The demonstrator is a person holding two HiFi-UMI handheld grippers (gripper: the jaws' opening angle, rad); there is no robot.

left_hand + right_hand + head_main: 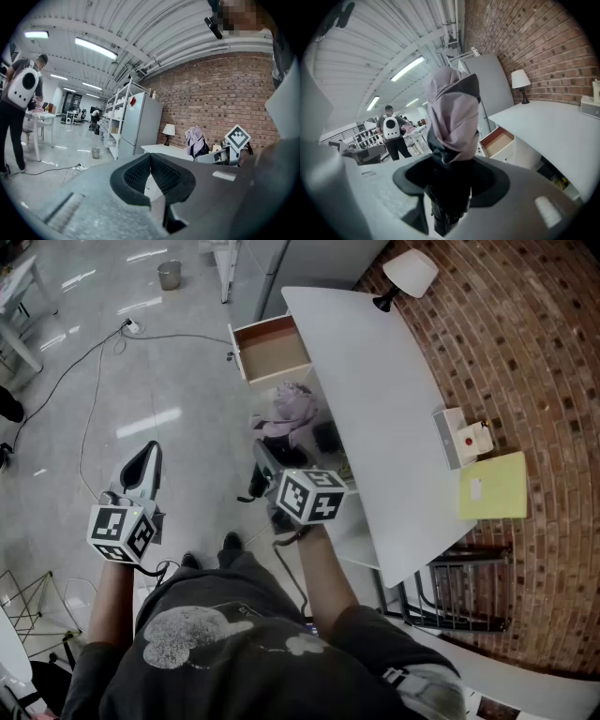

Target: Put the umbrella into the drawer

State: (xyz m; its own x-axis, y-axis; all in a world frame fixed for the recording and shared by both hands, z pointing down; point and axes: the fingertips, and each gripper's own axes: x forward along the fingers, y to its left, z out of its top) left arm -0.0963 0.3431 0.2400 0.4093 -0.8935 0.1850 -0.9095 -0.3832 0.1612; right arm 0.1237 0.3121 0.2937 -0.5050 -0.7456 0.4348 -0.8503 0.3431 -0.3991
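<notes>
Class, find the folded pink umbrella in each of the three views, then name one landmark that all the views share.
Head view: the umbrella is at centre, just beyond the right tool, beside the white desk.
Left gripper view: the umbrella is right of centre, low against the brick wall.
Right gripper view: the umbrella is at centre, rising from between the jaws.
Shared landmark: the white table lamp on the desk.

counter point(375, 399): white, against the brick wall; drawer point(272, 348) open at the far end
on counter: lamp point(405, 277) at the far end; white box point(461, 437) just beside yellow folder point(494, 486)
floor point(187, 390): glossy grey; cable point(89, 409); bucket point(169, 275)
</notes>
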